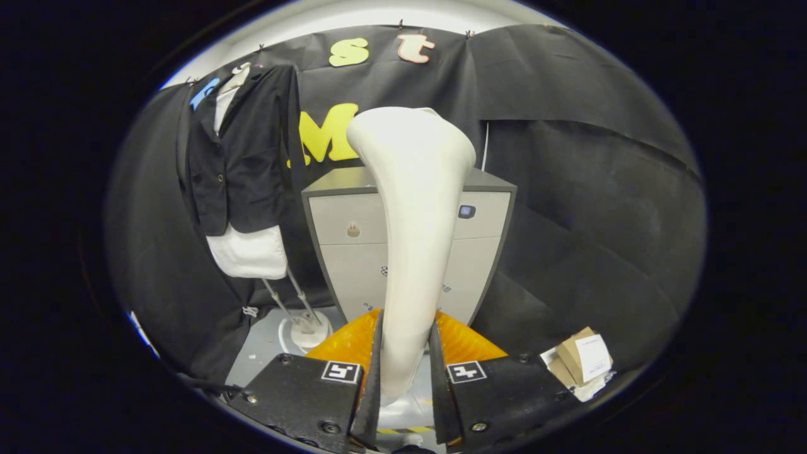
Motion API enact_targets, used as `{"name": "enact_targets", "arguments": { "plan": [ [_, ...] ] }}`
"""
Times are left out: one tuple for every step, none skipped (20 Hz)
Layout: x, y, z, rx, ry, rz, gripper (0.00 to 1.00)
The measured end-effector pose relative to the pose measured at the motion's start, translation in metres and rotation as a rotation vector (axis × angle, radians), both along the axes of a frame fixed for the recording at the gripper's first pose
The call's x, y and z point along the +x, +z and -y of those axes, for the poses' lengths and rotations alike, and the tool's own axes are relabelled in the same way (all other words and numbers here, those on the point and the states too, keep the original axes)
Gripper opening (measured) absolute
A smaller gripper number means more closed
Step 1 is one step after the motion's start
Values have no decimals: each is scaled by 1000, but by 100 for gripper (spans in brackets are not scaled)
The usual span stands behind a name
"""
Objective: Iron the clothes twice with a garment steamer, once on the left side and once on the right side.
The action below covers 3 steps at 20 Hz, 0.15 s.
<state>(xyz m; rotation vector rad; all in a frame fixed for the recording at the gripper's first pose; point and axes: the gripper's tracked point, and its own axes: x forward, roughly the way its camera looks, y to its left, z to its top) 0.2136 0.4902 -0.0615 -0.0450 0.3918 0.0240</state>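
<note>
White plastic garment steamer [413,239], held upright between the two fingers of the gripper [406,369]; both fingers press its narrow lower handle from either side, jaws narrow and closed on it. Handle widens upward into a broad, rounded head that leans slightly right and rises in front of the cabinet beyond.

Gripper view, near: two dark gripper bodies, each with a square black-and-white marker [341,371] on its top face, and ribbed orange pieces [343,343] just behind the fingers on both sides of the steamer.

Gripper view, far centre: grey drawer cabinet [347,239] with a darker top and frame, pale drawer fronts, a small round knob [353,231] on the upper drawer left of the steamer, and a small dark device [466,211] on the upper drawer right of it.

Gripper view, far left: black jacket [243,157] worn over a white shirt [249,252] on a mannequin, shirt hem hanging below the jacket. Thin metal legs [293,296] run down to a round white base [306,334] on the grey floor [258,350]. Garment stands well apart from the steamer, left of the cabinet.

Gripper view, near right: small brown cardboard box [583,359] with a white label, resting on white paper on the floor, beside the right finger body.

Backdrop: black cloth wall [580,208], creased, running behind cabinet and mannequin.
</note>
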Motion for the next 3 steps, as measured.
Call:
{"name": "enact_targets", "arguments": {
  "plan": [
    [0,0,-2,0,2,1,37],
    [-1,0,-2,0,3,2,37],
    [-2,1,-3,-3,6,2,37]
  ]
}}
